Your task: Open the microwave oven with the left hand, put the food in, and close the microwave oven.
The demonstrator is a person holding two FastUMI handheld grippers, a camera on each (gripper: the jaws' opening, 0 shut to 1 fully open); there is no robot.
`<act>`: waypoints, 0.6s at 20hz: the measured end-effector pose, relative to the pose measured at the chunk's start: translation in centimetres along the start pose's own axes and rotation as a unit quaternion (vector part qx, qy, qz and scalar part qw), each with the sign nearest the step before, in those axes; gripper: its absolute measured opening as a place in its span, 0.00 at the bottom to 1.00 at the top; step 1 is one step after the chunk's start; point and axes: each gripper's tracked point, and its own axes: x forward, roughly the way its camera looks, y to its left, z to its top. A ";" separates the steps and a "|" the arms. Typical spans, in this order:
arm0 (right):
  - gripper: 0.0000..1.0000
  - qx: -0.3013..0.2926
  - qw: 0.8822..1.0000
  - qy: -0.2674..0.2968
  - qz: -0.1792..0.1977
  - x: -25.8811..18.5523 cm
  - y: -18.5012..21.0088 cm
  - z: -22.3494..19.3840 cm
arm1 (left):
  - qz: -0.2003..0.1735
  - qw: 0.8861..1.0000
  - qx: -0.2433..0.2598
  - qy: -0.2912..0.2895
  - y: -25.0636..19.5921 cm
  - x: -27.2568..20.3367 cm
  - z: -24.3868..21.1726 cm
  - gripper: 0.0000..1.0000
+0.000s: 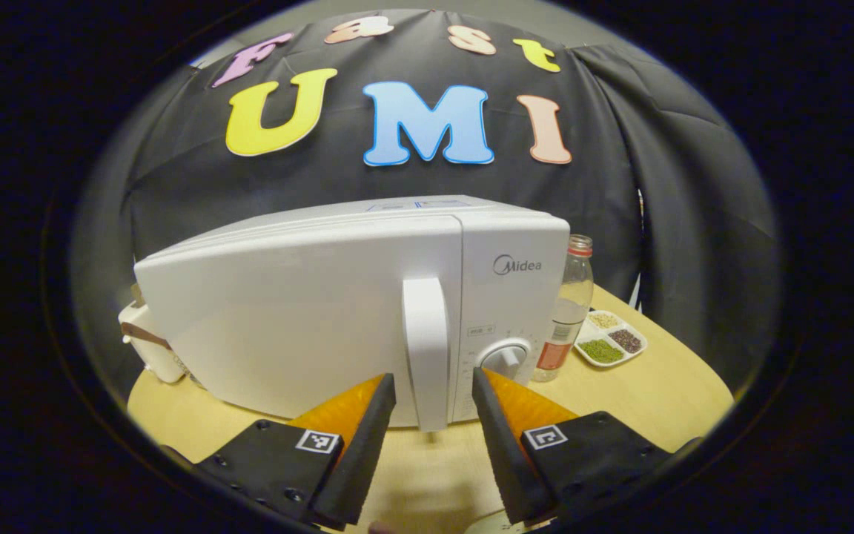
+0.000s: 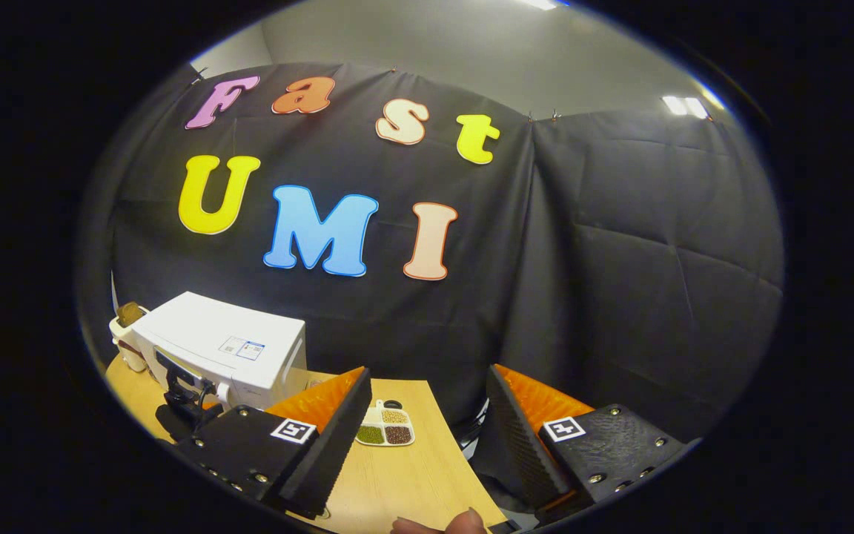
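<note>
Hand-held gripper (image 1: 433, 389) astride microwave handle (image 1: 426, 348)

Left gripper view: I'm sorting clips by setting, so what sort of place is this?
Probably a staged recording booth rather than a real kitchen: a white microwave stands on a round wooden table beside a bottle and a divided snack dish, with black cloth hung behind.

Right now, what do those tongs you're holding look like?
Both pairs match. The left tongs have two wedge-shaped fingers, black with ribbed inner faces and orange outer sides, on black bolted blocks, each bearing a small square black-and-white marker. The right tongs look the same.
</note>
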 end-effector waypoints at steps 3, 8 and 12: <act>0.96 0.009 1.000 0.007 0.005 0.1 0.3 -0.4 | 0.000 1.000 0.004 0.002 -0.2 1.3 0.5 0.46; 0.96 0.029 0.999 0.012 0.023 -0.7 0.7 -1.0 | 0.001 0.999 -0.034 0.007 -0.3 1.3 -0.2 0.24; 0.95 0.051 0.998 0.011 0.036 -1.9 0.5 -1.5 | -0.002 1.000 -0.013 0.010 -0.3 1.1 -0.4 0.19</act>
